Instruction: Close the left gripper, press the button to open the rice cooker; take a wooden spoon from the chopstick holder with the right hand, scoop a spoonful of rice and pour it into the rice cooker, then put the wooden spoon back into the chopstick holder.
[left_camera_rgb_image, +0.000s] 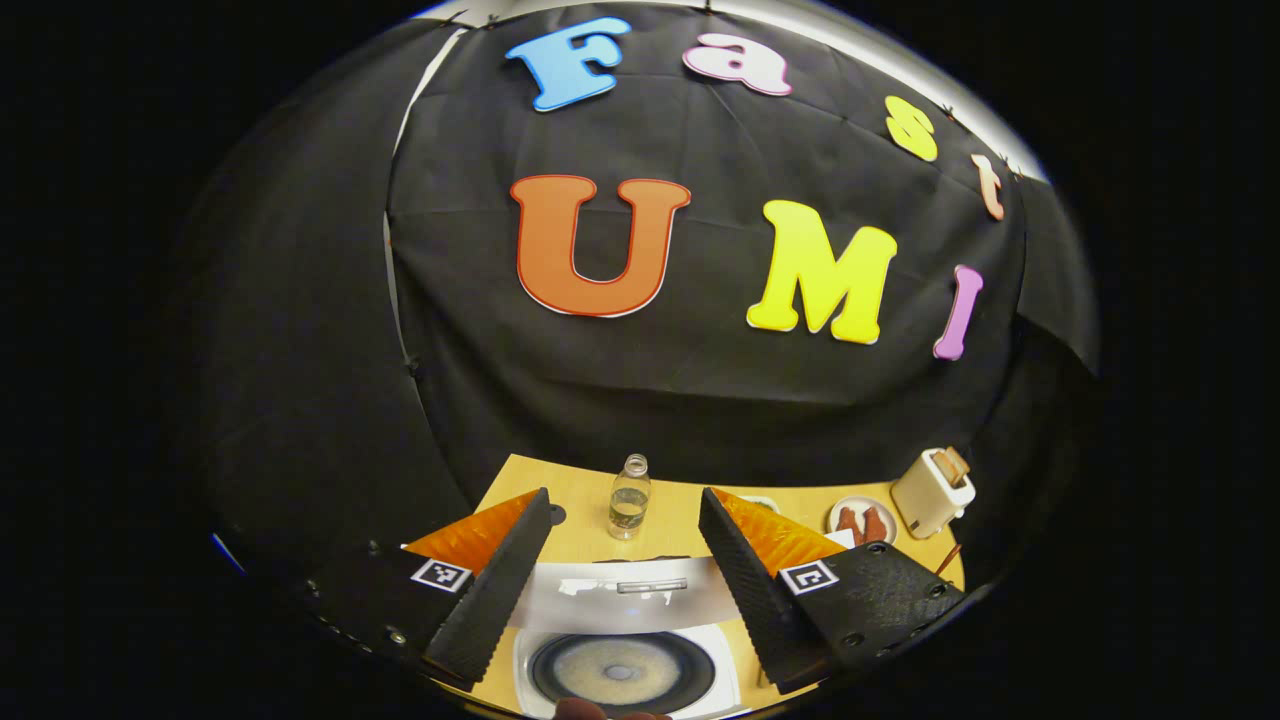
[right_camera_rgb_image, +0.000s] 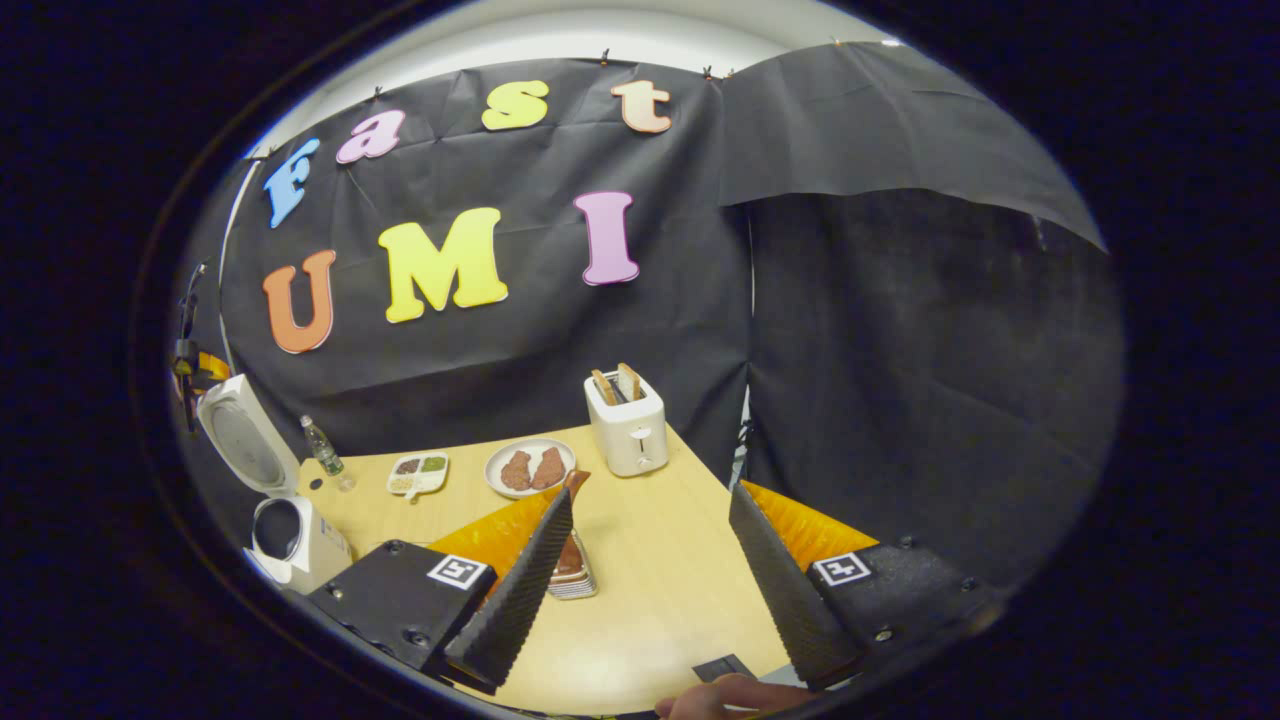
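Rice cooker: white rice cooker (left_camera_rgb_image: 625, 655) sitting lid-up on wooden worktop (right_camera_rgb_image: 650, 560)
Left hand-held gripper (left_camera_rgb_image: 622, 510): hovering above it, fingers spread
Right hand-held gripper (right_camera_rgb_image: 650, 510): hovering, fingers spread, gripping nothing

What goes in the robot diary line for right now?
cooker: lid up | left tool: open above cooker | right tool: open, empty, over table | spoon holder: beside right tool

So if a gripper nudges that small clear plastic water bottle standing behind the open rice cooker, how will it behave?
The small clear plastic water bottle is tall and narrow and stands upright on the wooden table, so a push near its cap would probably tip it. It looks less than half full, so it is likely light and may slide easily. Once on its side, its round body could roll.
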